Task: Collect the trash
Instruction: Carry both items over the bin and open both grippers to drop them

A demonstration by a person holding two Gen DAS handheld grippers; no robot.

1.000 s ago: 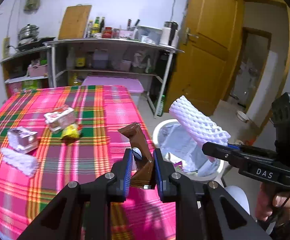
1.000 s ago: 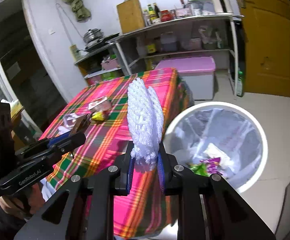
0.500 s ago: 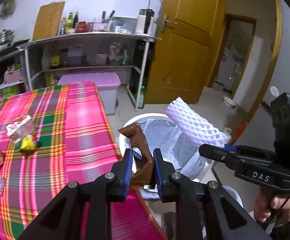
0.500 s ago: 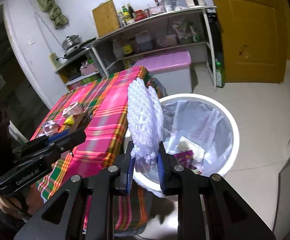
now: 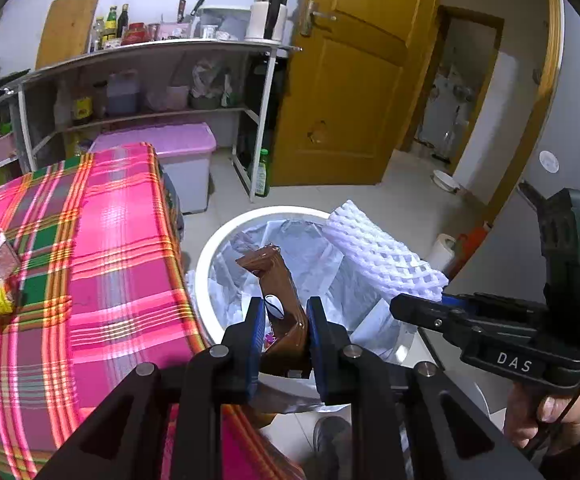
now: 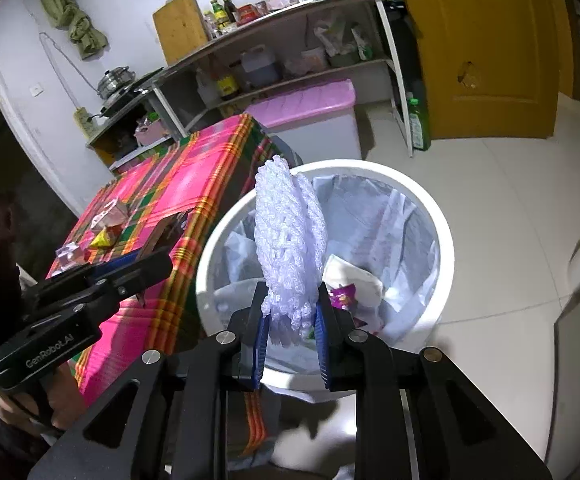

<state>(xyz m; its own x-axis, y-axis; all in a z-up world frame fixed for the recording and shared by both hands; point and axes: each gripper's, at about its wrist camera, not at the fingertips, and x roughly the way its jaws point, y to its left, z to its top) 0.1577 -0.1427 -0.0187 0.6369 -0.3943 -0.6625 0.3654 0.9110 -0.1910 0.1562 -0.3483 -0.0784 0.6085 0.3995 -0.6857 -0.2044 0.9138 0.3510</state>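
At lower centre of both views, over the white bin (image 5: 206,256), left hand-held gripper (image 5: 283,334) is clamping a brown wrapper (image 5: 280,300) and right hand-held gripper (image 6: 290,322) is pinching white foam netting (image 6: 290,240), both poised for dropping in.

Both wrist views tilt downward, close above the white bin (image 5: 210,252) (table (image 5: 122,240) at left); each shows the other gripper, and both share the shelving (image 6: 274,16).
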